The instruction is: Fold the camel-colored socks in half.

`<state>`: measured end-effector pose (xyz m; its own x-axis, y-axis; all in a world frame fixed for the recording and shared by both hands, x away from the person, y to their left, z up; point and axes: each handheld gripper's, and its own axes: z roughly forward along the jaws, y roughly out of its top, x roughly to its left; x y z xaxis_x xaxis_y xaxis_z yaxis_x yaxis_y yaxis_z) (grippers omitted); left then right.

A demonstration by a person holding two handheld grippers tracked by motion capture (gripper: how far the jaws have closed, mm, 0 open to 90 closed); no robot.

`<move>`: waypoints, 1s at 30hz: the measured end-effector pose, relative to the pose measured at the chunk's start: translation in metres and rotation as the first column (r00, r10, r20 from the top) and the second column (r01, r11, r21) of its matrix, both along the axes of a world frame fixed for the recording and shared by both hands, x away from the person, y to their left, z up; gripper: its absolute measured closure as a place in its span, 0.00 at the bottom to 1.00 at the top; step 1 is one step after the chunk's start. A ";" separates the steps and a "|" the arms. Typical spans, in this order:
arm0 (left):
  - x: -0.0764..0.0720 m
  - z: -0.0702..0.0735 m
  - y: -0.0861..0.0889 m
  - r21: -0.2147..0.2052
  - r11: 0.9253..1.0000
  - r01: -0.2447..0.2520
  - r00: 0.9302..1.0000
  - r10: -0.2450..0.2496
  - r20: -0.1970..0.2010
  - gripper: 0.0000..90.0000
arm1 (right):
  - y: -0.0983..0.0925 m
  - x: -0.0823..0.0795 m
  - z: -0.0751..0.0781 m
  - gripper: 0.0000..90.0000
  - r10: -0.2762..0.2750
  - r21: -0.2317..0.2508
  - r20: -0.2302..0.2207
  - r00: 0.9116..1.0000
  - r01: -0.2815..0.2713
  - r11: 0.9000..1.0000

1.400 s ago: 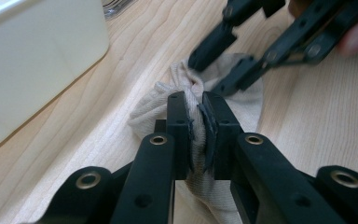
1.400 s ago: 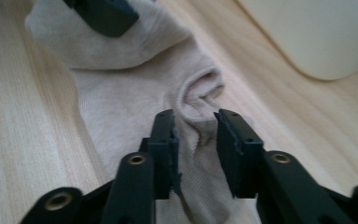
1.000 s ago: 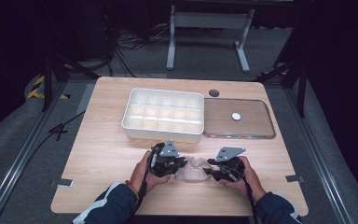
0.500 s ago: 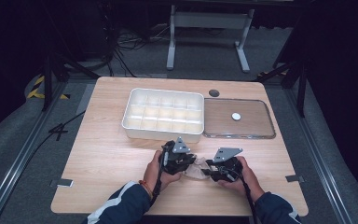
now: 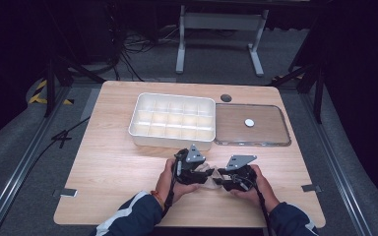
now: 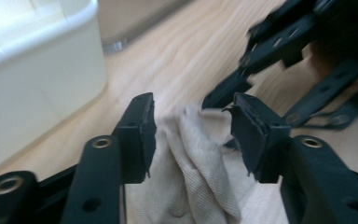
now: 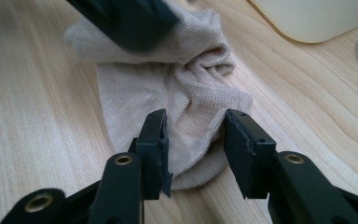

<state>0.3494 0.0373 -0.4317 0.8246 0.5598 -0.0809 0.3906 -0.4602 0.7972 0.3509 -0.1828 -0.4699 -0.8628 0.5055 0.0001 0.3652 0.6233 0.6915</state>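
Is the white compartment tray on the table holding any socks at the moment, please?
No, the compartment tray has bare cells; the sock lies on the table.

white tray (image 5: 172,120) just beyond grippers, bare table (image 5: 103,167) left

Left gripper (image 6: 193,135) jaws just opened, beige sock (image 6: 200,172) between, untouched by pads.

Sock (image 5: 210,175) mostly hidden between grippers
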 end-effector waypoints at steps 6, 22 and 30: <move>-0.009 0.021 0.033 -0.024 0.999 0.045 0.997 -0.043 0.059 0.56 | 0.000 0.000 0.000 0.67 0.000 0.002 -0.006 1.000 0.000 1.000; -0.007 -0.032 0.035 0.116 0.979 0.167 0.985 -0.159 -0.074 0.86 | 0.000 0.000 0.000 0.68 0.004 0.000 -0.003 1.000 -0.004 1.000; -0.009 -0.039 0.027 0.131 0.978 0.163 0.986 -0.156 -0.062 0.85 | 0.000 0.000 0.003 0.66 -0.003 -0.010 0.007 1.000 0.003 1.000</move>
<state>0.3408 0.0641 -0.4709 0.9009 0.4301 -0.0577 0.3420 -0.6218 0.7046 0.3510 -0.1827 -0.4673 -0.8612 0.5081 -0.0109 0.3623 0.6288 0.6880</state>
